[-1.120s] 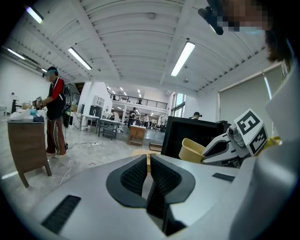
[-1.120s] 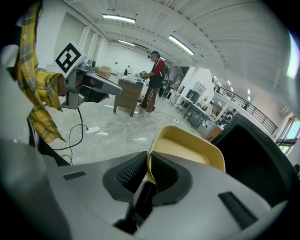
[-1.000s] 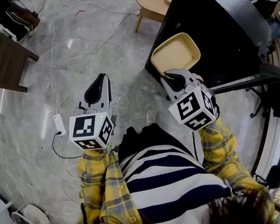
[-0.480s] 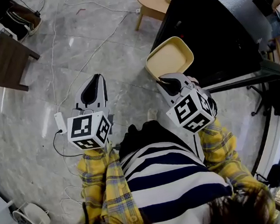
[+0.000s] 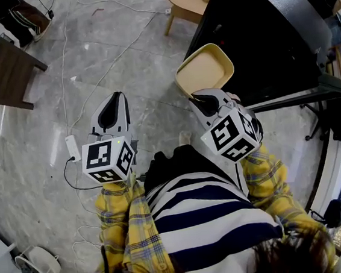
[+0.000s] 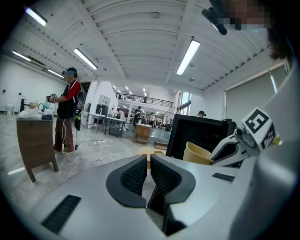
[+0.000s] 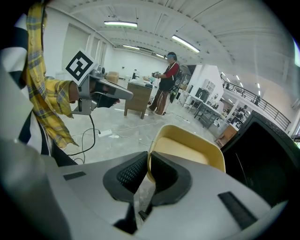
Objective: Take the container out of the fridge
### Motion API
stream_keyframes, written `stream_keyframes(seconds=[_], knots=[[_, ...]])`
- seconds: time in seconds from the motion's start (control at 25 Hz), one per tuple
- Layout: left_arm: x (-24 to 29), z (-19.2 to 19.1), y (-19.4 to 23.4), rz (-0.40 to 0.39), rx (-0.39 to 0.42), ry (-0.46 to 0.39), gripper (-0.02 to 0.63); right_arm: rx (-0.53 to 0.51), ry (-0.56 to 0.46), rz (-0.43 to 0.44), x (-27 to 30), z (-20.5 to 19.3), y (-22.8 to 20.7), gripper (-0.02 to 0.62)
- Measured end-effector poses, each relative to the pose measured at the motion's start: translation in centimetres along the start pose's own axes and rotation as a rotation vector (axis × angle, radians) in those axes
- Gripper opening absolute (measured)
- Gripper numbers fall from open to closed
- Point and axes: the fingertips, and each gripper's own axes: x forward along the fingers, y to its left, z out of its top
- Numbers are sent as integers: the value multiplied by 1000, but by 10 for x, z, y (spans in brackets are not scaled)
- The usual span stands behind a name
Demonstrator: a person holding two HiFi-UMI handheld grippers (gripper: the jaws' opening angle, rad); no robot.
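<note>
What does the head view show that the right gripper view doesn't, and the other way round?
Only the head view: the marker cube on the right gripper, and a round wooden table. Only the right gripper view: the ceiling lights, a far railing, and a close look at the right gripper's jaws closing on the rim of the yellow container. Both: that container, the left gripper, the black cabinet and the brown desk.

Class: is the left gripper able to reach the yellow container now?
Probably yes: nothing stands between the empty left gripper and the container, whose rim the right gripper is closing on.
</note>
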Motion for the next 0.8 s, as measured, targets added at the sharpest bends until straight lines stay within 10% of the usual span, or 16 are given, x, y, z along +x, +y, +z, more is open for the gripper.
stream_keyframes(seconds=[0.8], knots=[[3, -6, -5, -3, -5, 14, 35, -10, -6, -5, -2, 0, -2, 44]])
